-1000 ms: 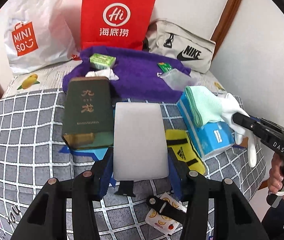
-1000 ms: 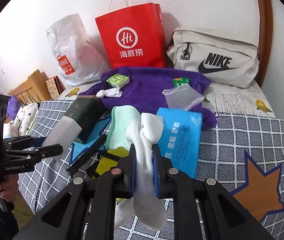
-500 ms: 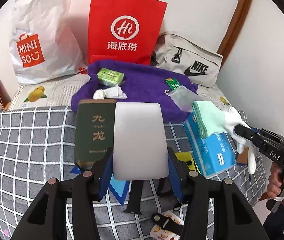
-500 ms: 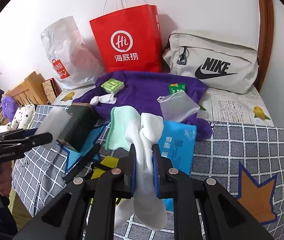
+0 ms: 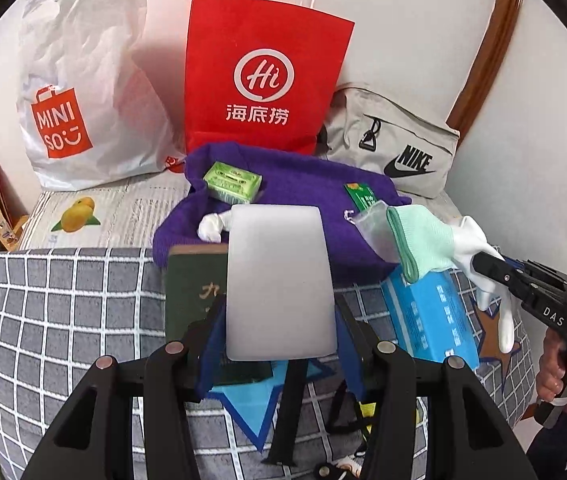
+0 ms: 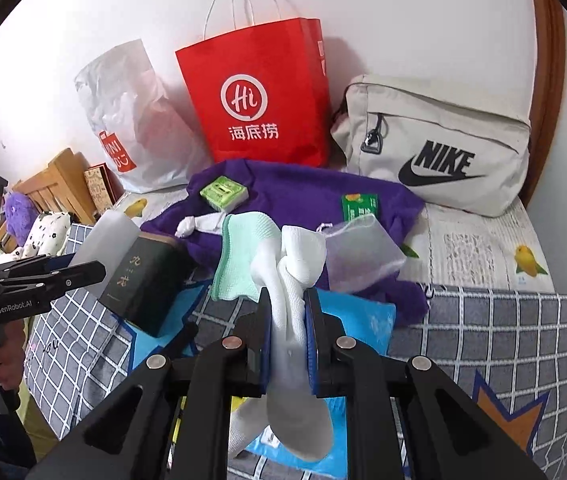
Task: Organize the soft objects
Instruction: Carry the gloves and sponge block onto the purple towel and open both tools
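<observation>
Item 1: left tongs (image 5: 281, 344), clamped on a pale grey-white slab (image 5: 279, 280), prob. foam or a sponge; material unclear from this view. Held off the bed, over the dark green box (image 5: 191, 296).

Item 2: right tongs (image 6: 288, 344), pinched shut on a white glove w/ mint cuff (image 6: 283, 264), fingers dangling below the jaws, over the blue tissue pack (image 6: 363, 320).

Item 3: bed (image 6: 503, 340), grid blanket at front edge. Purple cloth (image 6: 303, 192) mid-bed. At the back edge by the wall: Miniso bag (image 5: 79, 92), red paper bag (image 5: 259, 76), Nike pouch (image 6: 443, 144).

Change vs 1 s ago: both loads have travelled toward the back edge; bags loom larger, green box now partly under the slab. Grips unchanged.

Meaning: transport phase, both soft items picked, neither stowed. Likely next: drop into a bag at the back edge.
</observation>
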Action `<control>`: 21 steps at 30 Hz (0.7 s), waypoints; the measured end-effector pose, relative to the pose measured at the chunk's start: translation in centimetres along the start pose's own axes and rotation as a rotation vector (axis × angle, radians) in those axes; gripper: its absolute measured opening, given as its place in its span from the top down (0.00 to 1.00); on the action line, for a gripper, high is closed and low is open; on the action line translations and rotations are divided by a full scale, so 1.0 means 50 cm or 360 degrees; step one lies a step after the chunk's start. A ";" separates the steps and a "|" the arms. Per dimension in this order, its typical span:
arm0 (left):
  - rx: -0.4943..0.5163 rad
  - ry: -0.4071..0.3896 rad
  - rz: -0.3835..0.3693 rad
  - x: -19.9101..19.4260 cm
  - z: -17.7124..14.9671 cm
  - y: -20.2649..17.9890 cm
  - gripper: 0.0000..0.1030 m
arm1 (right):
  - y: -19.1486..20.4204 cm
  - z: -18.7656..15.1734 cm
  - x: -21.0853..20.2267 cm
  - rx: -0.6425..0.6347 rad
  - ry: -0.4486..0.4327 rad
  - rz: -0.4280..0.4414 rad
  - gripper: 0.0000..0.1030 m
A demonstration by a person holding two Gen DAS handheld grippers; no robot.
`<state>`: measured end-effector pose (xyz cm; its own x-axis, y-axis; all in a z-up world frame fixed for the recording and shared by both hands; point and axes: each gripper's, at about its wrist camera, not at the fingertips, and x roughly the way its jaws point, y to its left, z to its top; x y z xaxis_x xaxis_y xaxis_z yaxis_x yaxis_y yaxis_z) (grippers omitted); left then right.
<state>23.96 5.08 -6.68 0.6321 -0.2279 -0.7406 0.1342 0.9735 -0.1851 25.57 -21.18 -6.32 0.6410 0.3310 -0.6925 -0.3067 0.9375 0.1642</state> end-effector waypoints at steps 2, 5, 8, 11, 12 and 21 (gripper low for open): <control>0.0007 -0.0003 0.0005 0.003 0.010 0.001 0.53 | 0.001 0.010 0.006 -0.0002 -0.0012 0.0012 0.86; 0.0014 -0.0007 0.0015 0.009 0.024 0.003 0.53 | 0.002 0.024 0.017 -0.0005 -0.0019 0.0028 0.86; 0.0007 -0.0008 0.0022 0.017 0.036 0.010 0.53 | 0.002 0.035 0.030 -0.0006 -0.0016 0.0032 0.86; 0.0000 -0.0006 0.0031 0.028 0.049 0.017 0.53 | -0.002 0.048 0.048 -0.0003 -0.0016 0.0036 0.86; -0.0002 -0.0007 0.0034 0.031 0.053 0.019 0.53 | -0.003 0.051 0.051 -0.0002 -0.0016 0.0037 0.86; 0.0022 -0.0012 0.0049 0.066 0.099 0.027 0.53 | -0.026 0.089 0.107 0.0014 -0.0004 0.0040 0.86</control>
<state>29.98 5.72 -6.18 0.6418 -0.1977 -0.7410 0.1250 0.9802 -0.1532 32.53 -20.16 -7.13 0.6351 0.3546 -0.6862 -0.3166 0.9298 0.1875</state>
